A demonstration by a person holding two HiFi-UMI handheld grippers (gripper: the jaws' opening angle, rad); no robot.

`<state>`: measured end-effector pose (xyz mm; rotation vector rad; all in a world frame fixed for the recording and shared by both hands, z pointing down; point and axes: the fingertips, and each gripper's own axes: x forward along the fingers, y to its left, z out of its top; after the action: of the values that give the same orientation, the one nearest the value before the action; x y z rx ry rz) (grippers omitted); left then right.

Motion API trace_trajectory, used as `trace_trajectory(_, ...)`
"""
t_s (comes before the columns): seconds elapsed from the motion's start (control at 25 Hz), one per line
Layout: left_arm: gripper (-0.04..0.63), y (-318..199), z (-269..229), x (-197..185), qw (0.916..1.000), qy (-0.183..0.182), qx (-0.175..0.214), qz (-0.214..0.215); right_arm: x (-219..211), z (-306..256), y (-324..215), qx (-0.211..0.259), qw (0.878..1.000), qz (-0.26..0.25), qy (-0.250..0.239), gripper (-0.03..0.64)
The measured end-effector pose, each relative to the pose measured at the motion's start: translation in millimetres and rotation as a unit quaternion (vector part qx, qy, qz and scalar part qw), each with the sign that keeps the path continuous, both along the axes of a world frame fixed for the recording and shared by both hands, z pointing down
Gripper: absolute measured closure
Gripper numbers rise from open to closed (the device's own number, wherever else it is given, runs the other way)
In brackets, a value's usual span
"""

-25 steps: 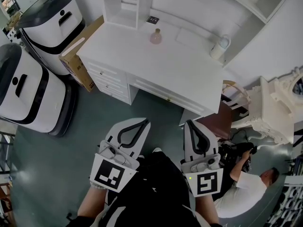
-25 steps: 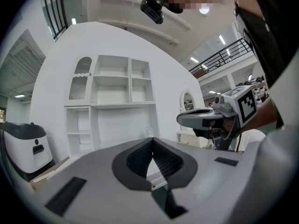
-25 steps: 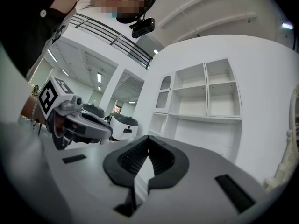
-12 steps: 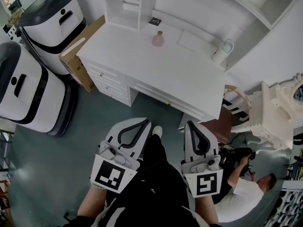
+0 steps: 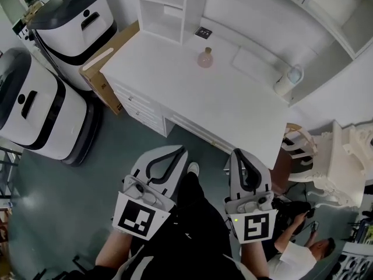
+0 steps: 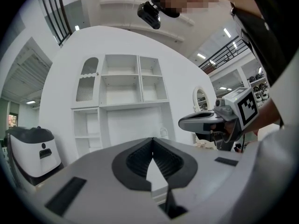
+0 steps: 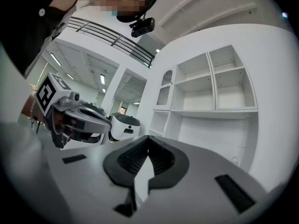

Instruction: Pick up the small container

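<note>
Far left stand two big round machines [image 5: 36, 111], smooth and white with dark grey tops. A flat brown cardboard box [image 5: 100, 70] leans between them and the desk [image 5: 175, 92]. The desk is white and smooth, with drawers in its front. At its back corner stands a tall white shelf [image 5: 166, 7] made of open square boxes.

Low down, the left gripper [image 5: 178, 151] is white plastic with black ribbed pads. Its jaws are pressed together at the tip and hold nothing.

The small pink container [image 5: 205, 58] stands near the back of the desk, all by itself. It has a round belly and a thin neck, and looks shiny like glass. What is inside it cannot be made out. It is well apart from both grippers. Just behind it lies a little black square [image 5: 203, 32].

The right gripper [image 5: 238, 154] looks the same as the left, with jaws closed tight on nothing.

At the desk's right end stands a white jar [image 5: 288, 81] with a pale lid. Past it is white carved furniture [image 5: 344, 162] with curly edges. A person in a white shirt [image 5: 298, 255] sits on the floor.
</note>
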<state>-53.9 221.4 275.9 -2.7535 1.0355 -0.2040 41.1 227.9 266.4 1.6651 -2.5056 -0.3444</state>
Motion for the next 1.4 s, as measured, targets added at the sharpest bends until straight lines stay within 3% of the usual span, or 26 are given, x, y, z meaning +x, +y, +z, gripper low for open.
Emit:
trace_trajectory(0.76,0.594,-151,-7,63,0.9984,-0.012,-0.009,-0.054,57,9,-161,-0.024,0.996,-0.083,0.017,0.615)
trace_trajectory(1.24,0.594,-198,-10,91,0.9974,-0.018,-0.010,-0.069,80,12,-207,-0.033,0.994,-0.100,0.019,0.615)
trace_trajectory(1.4,0.594,-207,-12,96,0.9979,-0.023,-0.002,-0.061,77,19,-215,-0.034,0.992,-0.112,0.041,0.615)
